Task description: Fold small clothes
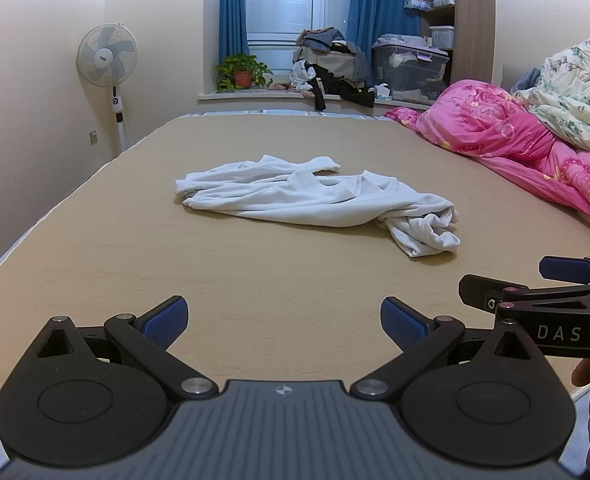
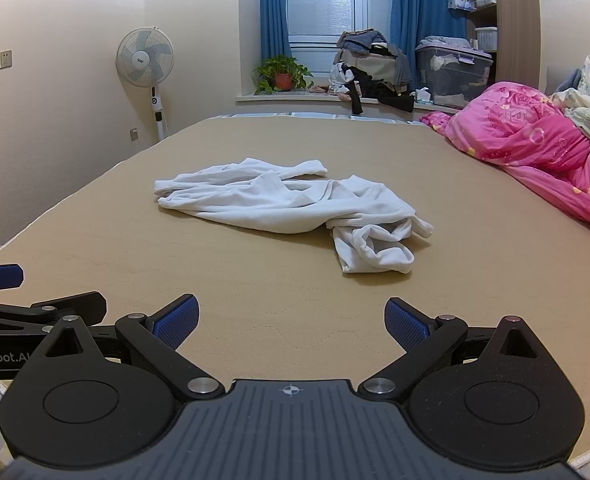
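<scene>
A crumpled white garment [image 1: 315, 196] lies on the tan mattress [image 1: 135, 248], spread across the middle with a bunched end at its right; it also shows in the right wrist view [image 2: 295, 204]. My left gripper [image 1: 283, 320] is open and empty, low over the near part of the mattress, well short of the garment. My right gripper [image 2: 291, 320] is also open and empty, beside the left one and just as far from the garment. The right gripper shows from the side in the left wrist view [image 1: 507, 280], and the left gripper shows at the left edge of the right wrist view [image 2: 35, 292].
A pink quilt [image 1: 527, 136] and a floral duvet [image 1: 575, 96] pile on the right of the bed. A standing fan [image 1: 109, 60] is at the back left. The windowsill holds a potted plant [image 1: 242, 72], heaped clothes [image 1: 331, 68] and a plastic bin [image 1: 411, 72].
</scene>
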Demonstrator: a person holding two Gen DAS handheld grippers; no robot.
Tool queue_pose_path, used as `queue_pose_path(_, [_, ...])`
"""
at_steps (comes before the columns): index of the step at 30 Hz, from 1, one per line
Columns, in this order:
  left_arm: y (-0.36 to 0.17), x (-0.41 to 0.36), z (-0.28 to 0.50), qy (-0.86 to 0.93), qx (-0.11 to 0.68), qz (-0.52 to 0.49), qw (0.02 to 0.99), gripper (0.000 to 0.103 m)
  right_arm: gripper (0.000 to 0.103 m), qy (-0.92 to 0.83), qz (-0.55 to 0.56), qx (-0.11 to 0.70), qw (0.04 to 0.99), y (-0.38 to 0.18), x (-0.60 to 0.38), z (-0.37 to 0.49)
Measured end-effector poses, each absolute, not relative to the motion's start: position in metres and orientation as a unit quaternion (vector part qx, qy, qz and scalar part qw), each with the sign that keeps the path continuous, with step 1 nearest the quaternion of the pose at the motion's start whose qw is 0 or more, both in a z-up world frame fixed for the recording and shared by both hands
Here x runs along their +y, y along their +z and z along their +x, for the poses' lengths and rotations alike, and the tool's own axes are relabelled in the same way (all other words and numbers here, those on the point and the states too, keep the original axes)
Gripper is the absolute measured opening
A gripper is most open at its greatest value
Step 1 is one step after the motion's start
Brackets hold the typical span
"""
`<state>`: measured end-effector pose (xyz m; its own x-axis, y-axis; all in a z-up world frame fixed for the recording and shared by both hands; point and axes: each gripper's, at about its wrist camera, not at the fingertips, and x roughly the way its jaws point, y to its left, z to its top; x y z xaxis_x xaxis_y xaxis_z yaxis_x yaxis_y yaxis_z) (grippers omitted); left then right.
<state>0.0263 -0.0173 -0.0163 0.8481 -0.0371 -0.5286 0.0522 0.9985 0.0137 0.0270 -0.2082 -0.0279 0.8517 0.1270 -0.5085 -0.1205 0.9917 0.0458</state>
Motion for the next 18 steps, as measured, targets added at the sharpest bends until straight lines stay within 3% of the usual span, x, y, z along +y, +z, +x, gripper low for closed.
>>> queue_pose_path(18, [-0.0188, -0.0182, 0.0259, -0.023, 0.274, 0.013, 0.961, 0.102, 0.098, 0.064, 0.006, 0.265, 0.962, -0.0281, -0.2077, 0.0272])
